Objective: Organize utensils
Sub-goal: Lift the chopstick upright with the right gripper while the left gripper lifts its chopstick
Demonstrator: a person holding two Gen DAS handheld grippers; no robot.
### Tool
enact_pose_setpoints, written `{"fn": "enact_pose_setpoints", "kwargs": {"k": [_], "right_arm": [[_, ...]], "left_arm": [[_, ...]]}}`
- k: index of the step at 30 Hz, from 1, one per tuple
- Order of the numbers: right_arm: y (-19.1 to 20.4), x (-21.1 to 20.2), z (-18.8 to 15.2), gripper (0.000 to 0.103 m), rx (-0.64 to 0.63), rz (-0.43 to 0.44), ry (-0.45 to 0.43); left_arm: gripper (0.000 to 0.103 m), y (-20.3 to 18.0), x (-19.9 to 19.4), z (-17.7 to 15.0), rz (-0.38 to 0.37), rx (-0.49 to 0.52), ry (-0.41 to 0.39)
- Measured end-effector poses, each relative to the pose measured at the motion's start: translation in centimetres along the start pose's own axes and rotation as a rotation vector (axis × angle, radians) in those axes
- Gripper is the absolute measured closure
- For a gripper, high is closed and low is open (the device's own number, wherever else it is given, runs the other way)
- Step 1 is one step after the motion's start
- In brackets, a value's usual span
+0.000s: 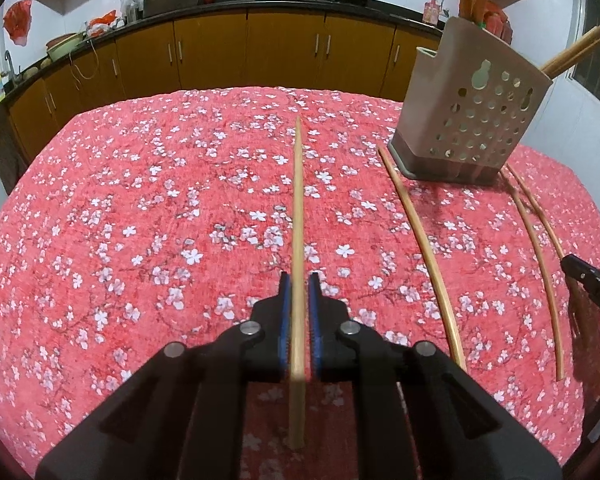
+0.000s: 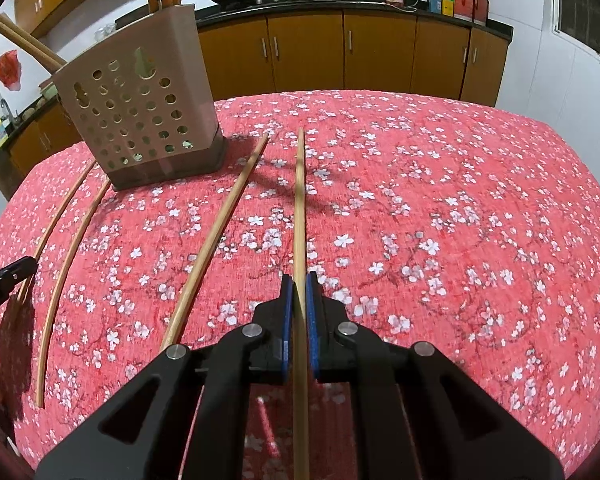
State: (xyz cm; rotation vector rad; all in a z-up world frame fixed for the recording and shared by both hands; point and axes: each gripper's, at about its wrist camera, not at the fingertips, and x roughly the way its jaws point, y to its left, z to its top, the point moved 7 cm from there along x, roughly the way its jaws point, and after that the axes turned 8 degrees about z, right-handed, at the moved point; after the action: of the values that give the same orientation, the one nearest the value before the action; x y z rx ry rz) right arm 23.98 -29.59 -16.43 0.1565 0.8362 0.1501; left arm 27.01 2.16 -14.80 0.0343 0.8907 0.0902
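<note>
My left gripper (image 1: 299, 280) has its blue ribbed pads clamped on a smooth round bamboo chopstick (image 1: 298, 216) pointing toward the far edge of the tabletop. My right gripper (image 2: 299, 282) pinches a second chopstick (image 2: 299, 208) the same way. Three loose chopsticks (image 1: 424, 240) lie on the red blossom-print cloth (image 1: 140, 200) — beside the perforated beige plastic holder (image 1: 472, 100), itself near the far edge.

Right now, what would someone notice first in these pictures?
Probably the bright red flowery tablecloth covering the whole table. Next, the two chopsticks, one pinched in the left gripper and one in the right gripper, each pointing straight ahead. Then the beige holder full of holes at the back, with more chopsticks lying loose beside it.
</note>
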Motion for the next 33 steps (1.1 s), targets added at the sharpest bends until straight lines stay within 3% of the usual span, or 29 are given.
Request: {"fn": "enact_pose_setpoints", "kwargs": {"k": [9, 21, 25, 33], "right_arm": [[-0.6, -3.1, 2.6, 0.095, 0.029, 0.021, -0.077], [0.2, -7.0, 5.9, 0.095, -0.007, 0.034, -0.208], [0.5, -5.8, 5.7, 0.095, -0.030, 0.020, -0.170], [-0.2, 1.1, 3.7, 0.096, -0.026, -0.011, -0.039]], "left_arm": [[0.095, 0.7, -0.7, 1.2, -0.014, -0.016, -0.007], [0.095, 1.2, -6.2, 5.4, -0.034, -0.044, -0.164], [0.095, 1.1, -6.6, 6.0, -0.030, -0.033, -0.181], [0.095, 0.5, -4.0, 4.0, -0.026, -0.032, -0.114]]}}
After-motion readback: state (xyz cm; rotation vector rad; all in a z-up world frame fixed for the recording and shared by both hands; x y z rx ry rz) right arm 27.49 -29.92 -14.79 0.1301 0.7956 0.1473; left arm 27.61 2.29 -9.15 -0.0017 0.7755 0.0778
